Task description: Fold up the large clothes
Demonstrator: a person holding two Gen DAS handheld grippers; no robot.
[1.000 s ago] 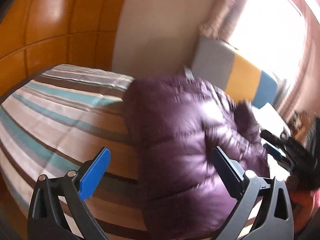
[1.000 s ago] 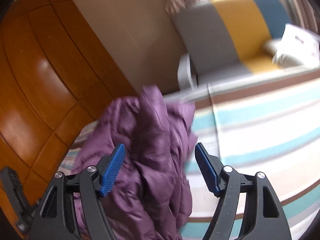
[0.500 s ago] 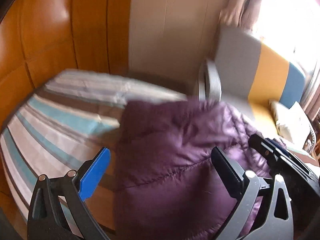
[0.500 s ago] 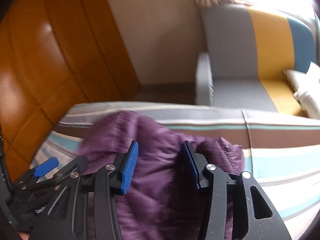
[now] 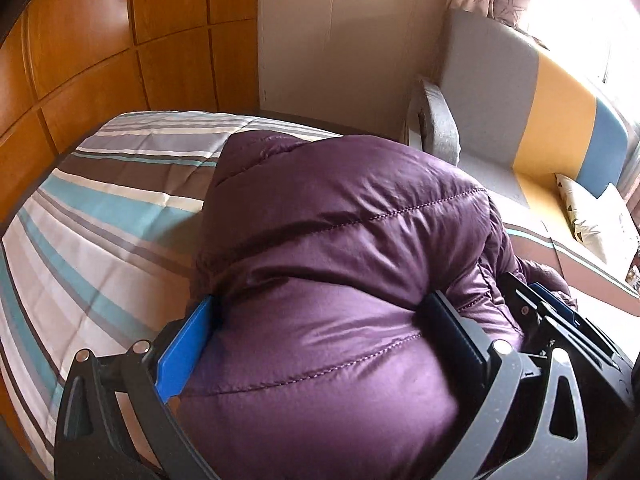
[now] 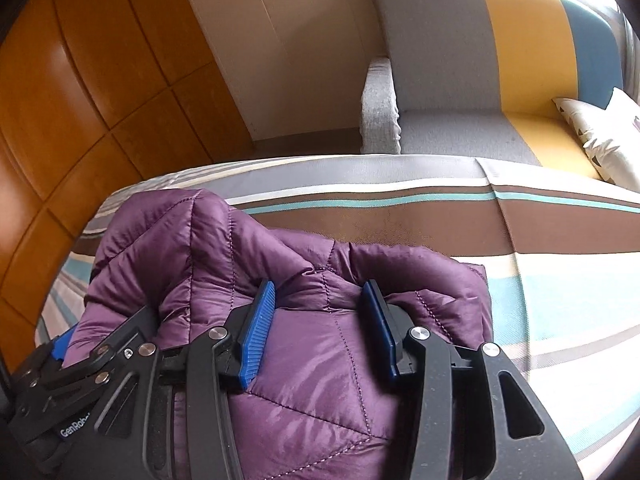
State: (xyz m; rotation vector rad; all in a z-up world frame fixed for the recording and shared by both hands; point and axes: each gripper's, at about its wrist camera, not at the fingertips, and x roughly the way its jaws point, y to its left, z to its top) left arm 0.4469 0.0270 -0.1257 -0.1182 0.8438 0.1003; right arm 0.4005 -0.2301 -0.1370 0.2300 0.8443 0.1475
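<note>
A puffy purple quilted jacket [image 5: 340, 220] lies bunched on the striped bed [image 5: 100, 220]. In the left wrist view its bulk fills the wide gap of my left gripper [image 5: 320, 332] and touches both pads, but the jaws stand at full width, so it is open. My right gripper [image 6: 318, 288] is shut on a thick fold of the jacket [image 6: 180, 248], its blue pads [image 6: 256, 332] pressed into the fabric. The two grippers sit side by side: the right one shows at the left view's right edge [image 5: 552, 320], the left one at the right view's lower left [image 6: 60, 360].
The bed's striped cover [image 6: 560, 320] spreads right of the jacket. Beyond the bed's far edge stands a grey, yellow and blue sofa [image 6: 440, 60] with a white cushion [image 6: 600, 132]. Wooden wardrobe panels [image 5: 100, 40] rise behind and to the left.
Both grippers have moved forward and down onto the jacket, which has sunk onto the bed. The right jaws have narrowed onto a fold. The left jaws kept their width while the jacket filled them.
</note>
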